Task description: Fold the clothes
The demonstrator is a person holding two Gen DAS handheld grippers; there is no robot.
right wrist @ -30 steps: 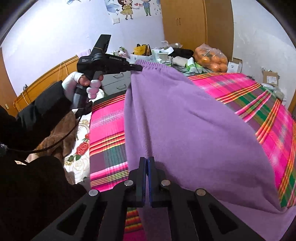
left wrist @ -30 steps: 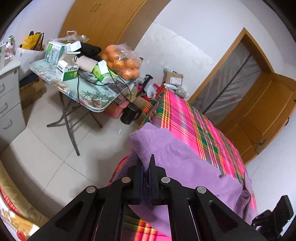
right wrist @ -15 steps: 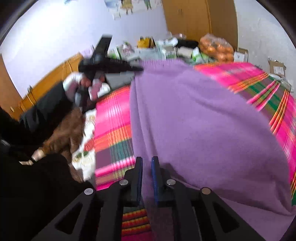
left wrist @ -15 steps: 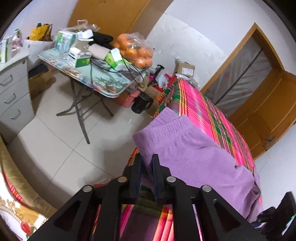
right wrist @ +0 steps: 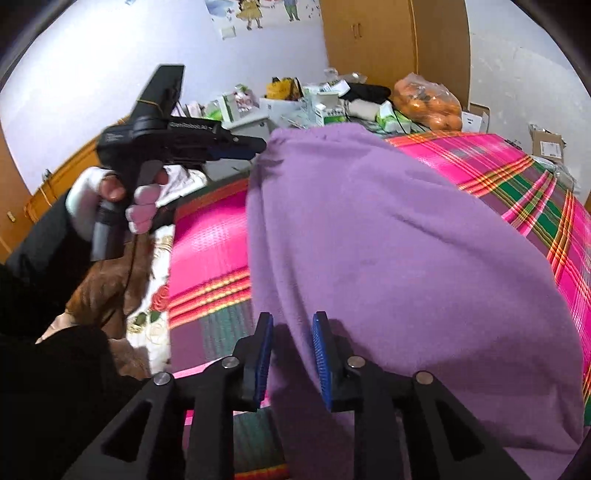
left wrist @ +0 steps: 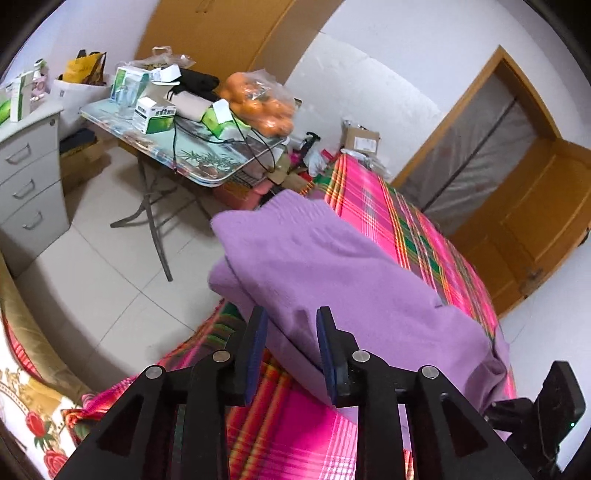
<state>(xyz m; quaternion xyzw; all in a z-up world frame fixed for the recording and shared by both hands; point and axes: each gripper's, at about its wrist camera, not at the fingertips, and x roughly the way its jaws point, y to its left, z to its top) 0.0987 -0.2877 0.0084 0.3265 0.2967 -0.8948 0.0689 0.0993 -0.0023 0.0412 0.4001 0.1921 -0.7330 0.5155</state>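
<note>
**Both tongs apart at the purple garment's near edge**

Your left tongs [left wrist: 290,350] stand apart, with the near edge of the purple garment [left wrist: 332,280] between their blue pads, unclamped. Your right tongs [right wrist: 291,354] are likewise apart, the garment's edge lying between them. The garment lies folded over on the plaid bed cover [left wrist: 402,221].

Only the left view shows the far-left worktop [left wrist: 207,162] crowded with boxes, cables and a bag of oranges [left wrist: 262,107], the drawer unit [left wrist: 29,177] at left, and the door [left wrist: 535,221] at right. Only the right view shows your gloved hand [right wrist: 110,206] holding the left tool, and the wall poster [right wrist: 258,14].
</note>
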